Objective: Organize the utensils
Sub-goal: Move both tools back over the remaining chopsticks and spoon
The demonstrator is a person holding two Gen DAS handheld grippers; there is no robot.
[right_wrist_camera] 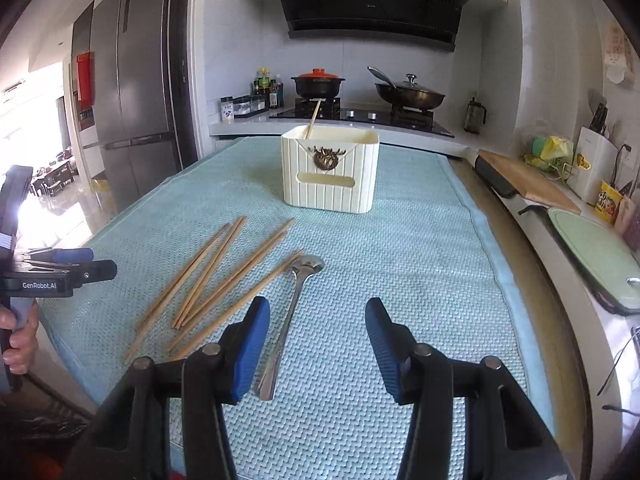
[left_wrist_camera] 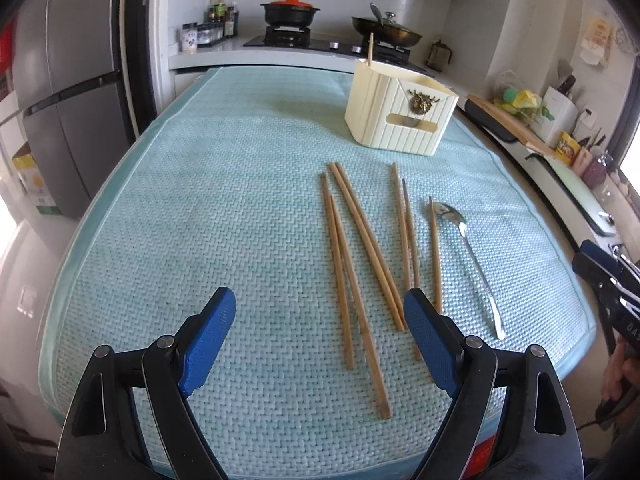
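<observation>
The table (left_wrist_camera: 240,184) wears a pale blue woven mat that runs nearly to its edges, and the widest bare stretch lies ahead and to the left of the left tongs (left_wrist_camera: 318,312), all the way back to the far rim. Ahead of the right tongs (right_wrist_camera: 318,320) and off to their right the mat is also bare up to its hemmed border (a grey strip of tabletop shows beyond it).

The cream ribbed holder (right_wrist_camera: 330,170) stands upright far ahead of both tongs, a brass ornament on its front and a single chopstick (right_wrist_camera: 313,119) leaning out of its top.

Seven loose wooden chopsticks (left_wrist_camera: 360,248) lie fanned just ahead of the left tongs, some crossing. A steel spoon (right_wrist_camera: 294,300) lies beside them, its handle end next to the right tongs' left pad.

Both tongs are spread with nothing between their pads, the left ones wider.
</observation>
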